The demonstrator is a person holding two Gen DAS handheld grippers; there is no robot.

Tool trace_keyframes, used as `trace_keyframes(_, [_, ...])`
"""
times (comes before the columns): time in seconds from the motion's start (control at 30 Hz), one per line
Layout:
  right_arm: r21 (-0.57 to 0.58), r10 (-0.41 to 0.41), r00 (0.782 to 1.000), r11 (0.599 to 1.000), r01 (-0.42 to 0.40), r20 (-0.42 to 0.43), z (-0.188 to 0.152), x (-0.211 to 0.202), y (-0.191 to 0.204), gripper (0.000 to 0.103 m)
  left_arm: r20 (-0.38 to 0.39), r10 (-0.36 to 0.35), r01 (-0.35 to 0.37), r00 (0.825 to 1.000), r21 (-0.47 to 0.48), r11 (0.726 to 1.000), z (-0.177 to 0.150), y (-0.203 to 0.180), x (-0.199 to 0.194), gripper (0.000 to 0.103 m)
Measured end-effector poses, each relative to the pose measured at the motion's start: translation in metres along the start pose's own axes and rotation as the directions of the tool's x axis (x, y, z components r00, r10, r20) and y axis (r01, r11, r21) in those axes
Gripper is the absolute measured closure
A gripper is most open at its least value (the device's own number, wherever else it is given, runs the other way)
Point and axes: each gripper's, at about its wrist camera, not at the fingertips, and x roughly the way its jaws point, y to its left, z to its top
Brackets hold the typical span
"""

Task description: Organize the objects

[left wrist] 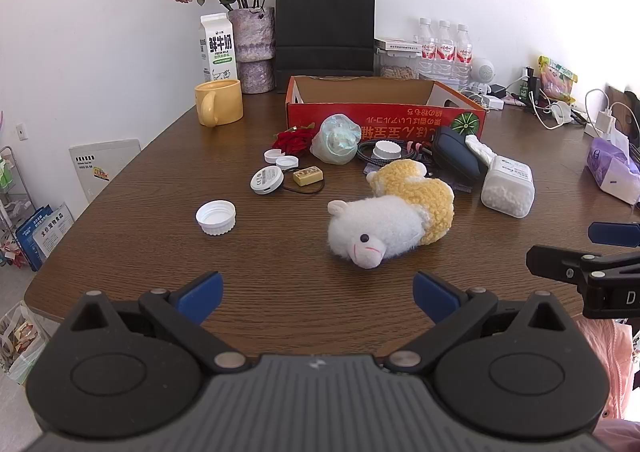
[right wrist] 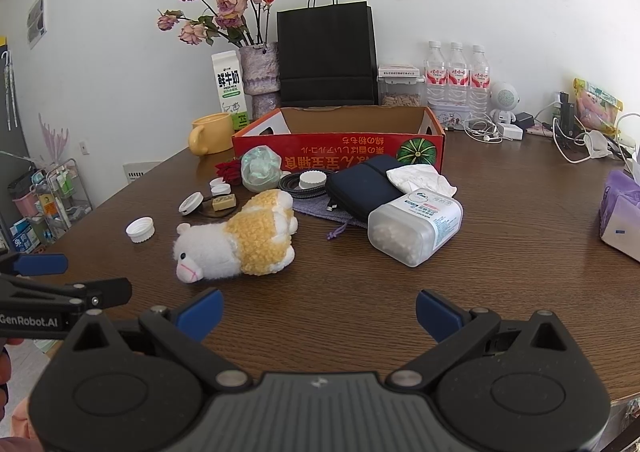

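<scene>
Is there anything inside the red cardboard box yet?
The red box shows only bare cardboard on its inner walls; nothing rises above the rim. Its floor is hidden behind the front wall in both views, so low or flat items cannot be ruled out.

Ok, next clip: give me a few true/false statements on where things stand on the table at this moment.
1. Both the left gripper and right gripper are open and empty. True.
2. The plush sheep is inside the red cardboard box. False: it lies on the table in front of the box.
3. The yellow mug stands upright. True.
4. The large white cap sits on a bottle. False: it lies loose on the table.
</scene>
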Motion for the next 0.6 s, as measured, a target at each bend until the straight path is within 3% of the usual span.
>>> trace_keyframes(0.6, [0.000, 0.000, 1.000, 1.000, 0.000, -0.001, 0.0005, -0.0020, 0.0022, 0.000, 0.000, -0.001, 0.001, 1.000, 0.001, 1.000, 0.0000, 0.0002, -0.0001, 0.000])
